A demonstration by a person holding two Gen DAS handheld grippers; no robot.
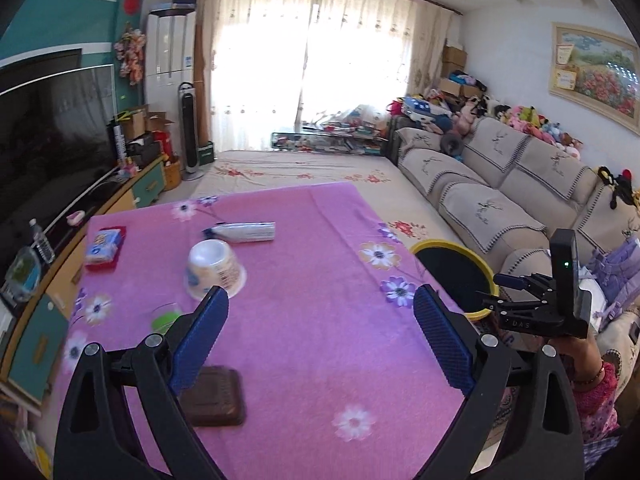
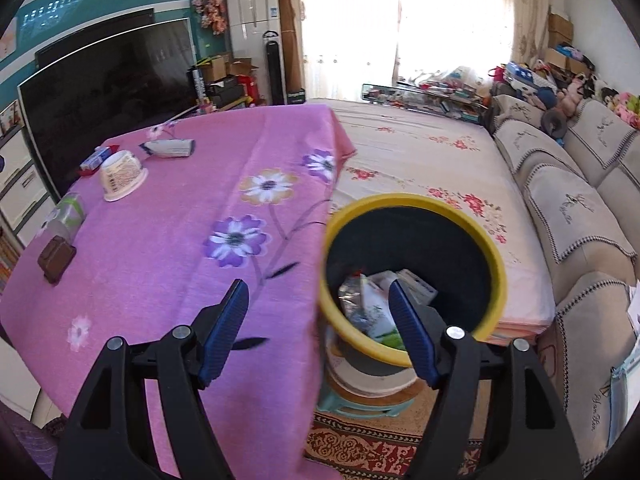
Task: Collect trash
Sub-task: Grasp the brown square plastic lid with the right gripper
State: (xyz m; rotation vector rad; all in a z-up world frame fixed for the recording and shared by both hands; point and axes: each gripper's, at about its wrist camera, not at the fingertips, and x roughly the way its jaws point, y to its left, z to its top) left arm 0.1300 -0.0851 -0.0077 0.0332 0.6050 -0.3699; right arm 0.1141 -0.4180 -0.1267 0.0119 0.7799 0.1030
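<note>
1. Pink floral tablecloth (image 1: 320,248) covers the table; trash on it is confined to the left side.
2. Left gripper (image 1: 320,336): jaws spread wide, nothing between the blue pads; it hangs over the cloth.
3. From that gripper, an upturned paper cup (image 1: 214,268) lies at 11 o'clock, a flattened tube (image 1: 242,233) beyond it, a brown wrapper (image 1: 218,398) at 8 o'clock, and a blue packet (image 1: 105,245) at 10 o'clock.
4. Right gripper (image 2: 318,328): jaws well apart, empty, poised above the table edge and bin rim.
5. Yellow-rimmed bin (image 2: 496,264) stands just beside the table at 1 o'clock, with wrappers (image 2: 372,304) inside.
</note>
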